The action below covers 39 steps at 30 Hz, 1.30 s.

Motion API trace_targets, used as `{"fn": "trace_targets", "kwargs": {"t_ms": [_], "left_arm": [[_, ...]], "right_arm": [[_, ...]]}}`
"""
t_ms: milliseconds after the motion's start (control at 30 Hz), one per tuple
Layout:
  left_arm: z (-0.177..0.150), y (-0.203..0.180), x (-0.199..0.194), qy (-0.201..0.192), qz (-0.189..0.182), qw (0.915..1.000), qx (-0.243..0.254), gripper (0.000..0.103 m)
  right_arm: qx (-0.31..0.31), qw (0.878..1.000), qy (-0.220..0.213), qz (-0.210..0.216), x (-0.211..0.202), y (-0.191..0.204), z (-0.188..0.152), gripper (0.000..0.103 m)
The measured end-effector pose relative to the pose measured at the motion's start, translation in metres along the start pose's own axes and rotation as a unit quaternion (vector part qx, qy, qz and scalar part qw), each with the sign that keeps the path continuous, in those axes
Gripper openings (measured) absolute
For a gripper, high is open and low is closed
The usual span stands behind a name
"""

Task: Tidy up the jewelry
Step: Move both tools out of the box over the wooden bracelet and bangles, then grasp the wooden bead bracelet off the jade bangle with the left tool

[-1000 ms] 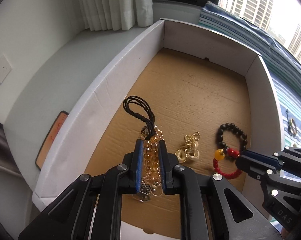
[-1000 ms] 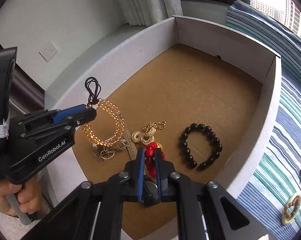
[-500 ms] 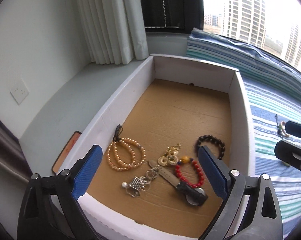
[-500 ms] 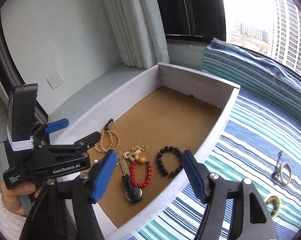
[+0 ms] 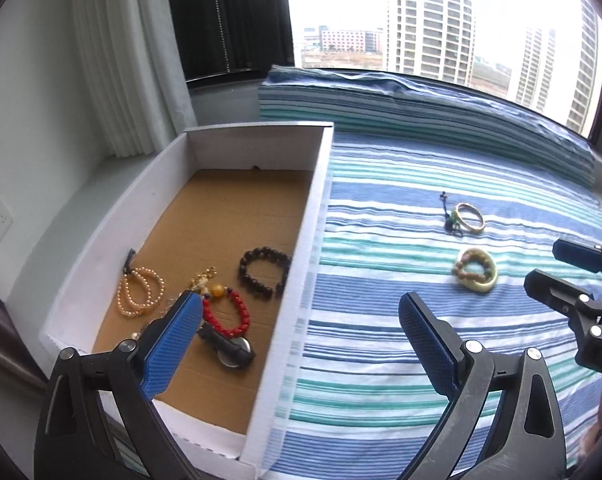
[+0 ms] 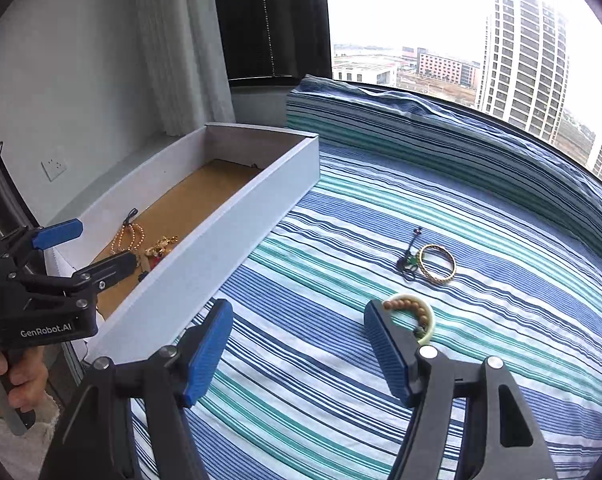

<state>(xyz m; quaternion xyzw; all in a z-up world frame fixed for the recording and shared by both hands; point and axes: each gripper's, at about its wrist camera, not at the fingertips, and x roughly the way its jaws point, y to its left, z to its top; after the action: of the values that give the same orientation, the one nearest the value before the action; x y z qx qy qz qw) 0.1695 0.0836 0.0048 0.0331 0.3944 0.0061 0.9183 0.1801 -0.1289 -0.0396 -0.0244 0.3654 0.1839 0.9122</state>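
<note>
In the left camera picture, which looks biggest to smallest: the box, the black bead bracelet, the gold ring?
1. Box, by far.
2. Black bead bracelet.
3. Gold ring, though it lies farther from the camera, so its true size is unsure.

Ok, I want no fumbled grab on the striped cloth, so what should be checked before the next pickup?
1. Right gripper open: ok.
2. Left gripper open, empty: ok.
3. Pale ring with brown wooden beads lying free on the blue striped cloth: ok.
4. Gold bangle apart from the black cord: cannot tell.
5. Room left in the white cardboard box: ok.
</note>
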Motion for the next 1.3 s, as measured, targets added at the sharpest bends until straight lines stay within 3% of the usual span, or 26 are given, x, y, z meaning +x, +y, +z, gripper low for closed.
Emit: {"fn": "trace_targets", "kwargs": {"t_ms": [300,933,1133,1300], "left_arm": [[0.003,-0.049,-0.014,-0.009,-0.031,0.9993,0.02,0.099],[-0.005,-0.095,0.026,0.026,-0.054,0.9971,0.045,0.099],[0.009,-0.115,0.065,0.053,-0.097,0.9928,0.048,0.099],[0.008,-0.137,0.08,0.04,-0.069,0.994,0.075,0.099]], "right_arm": [[0.09,0.993,-0.012,-0.072,-0.038,-0.078,-0.008,0.07],[0.112,0.986,0.006,-0.12,-0.034,-0.122,-0.058,0.07],[0.126,0.986,0.009,-0.113,-0.031,-0.133,-0.064,0.07],[0.124,0.985,0.008,-0.123,-0.031,-0.135,-0.069,0.07]]}}
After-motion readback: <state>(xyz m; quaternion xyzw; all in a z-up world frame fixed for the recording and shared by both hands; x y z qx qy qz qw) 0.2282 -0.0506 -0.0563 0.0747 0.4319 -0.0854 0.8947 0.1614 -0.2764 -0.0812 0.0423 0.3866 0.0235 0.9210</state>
